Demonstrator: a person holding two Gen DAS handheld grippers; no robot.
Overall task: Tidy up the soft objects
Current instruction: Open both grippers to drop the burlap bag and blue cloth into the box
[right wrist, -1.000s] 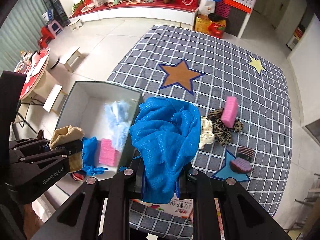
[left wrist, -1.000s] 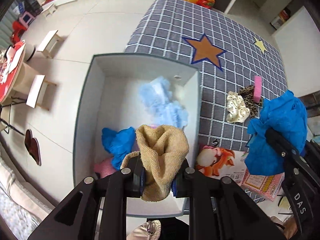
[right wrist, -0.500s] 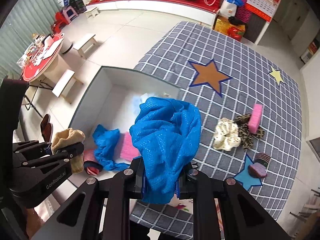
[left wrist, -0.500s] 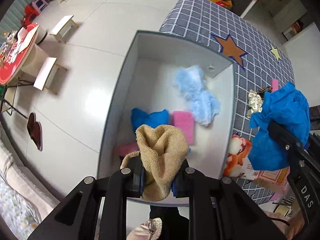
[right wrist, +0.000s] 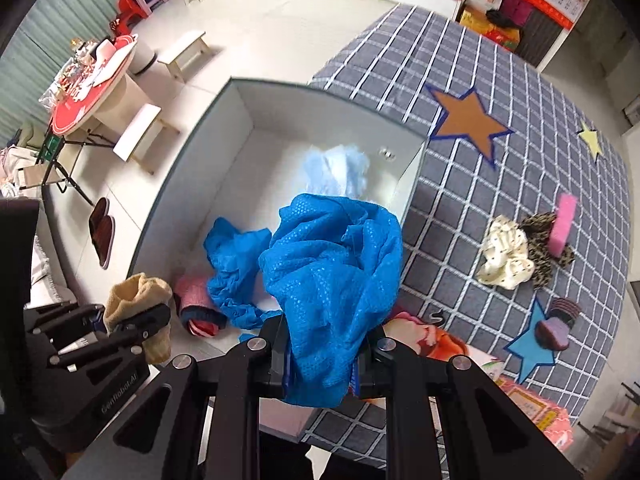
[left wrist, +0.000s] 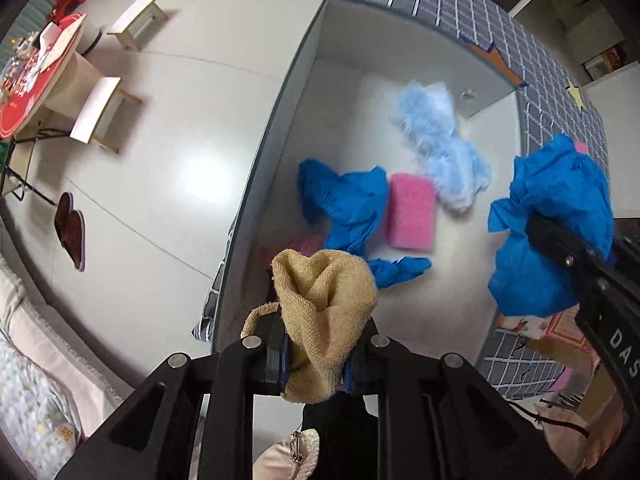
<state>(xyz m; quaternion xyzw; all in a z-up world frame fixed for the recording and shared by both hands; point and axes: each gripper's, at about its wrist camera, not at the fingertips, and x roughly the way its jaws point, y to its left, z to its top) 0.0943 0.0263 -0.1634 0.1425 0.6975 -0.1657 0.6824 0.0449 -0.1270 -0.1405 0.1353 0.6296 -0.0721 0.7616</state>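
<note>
Delivery step: left gripper (left wrist: 316,354) clamped on burlap pouch (left wrist: 326,320), right gripper (right wrist: 322,354) on blue mesh cloth (right wrist: 332,276), both above white box (right wrist: 224,136); next, probably lowering inside and opening.

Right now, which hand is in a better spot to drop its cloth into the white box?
Probably the left. Its gripper, shut on the tan burlap cloth, hangs over the white box's floor. The right gripper, clamping the blue mesh cloth, sits nearer the box's near edge, by the checked mat.
</note>
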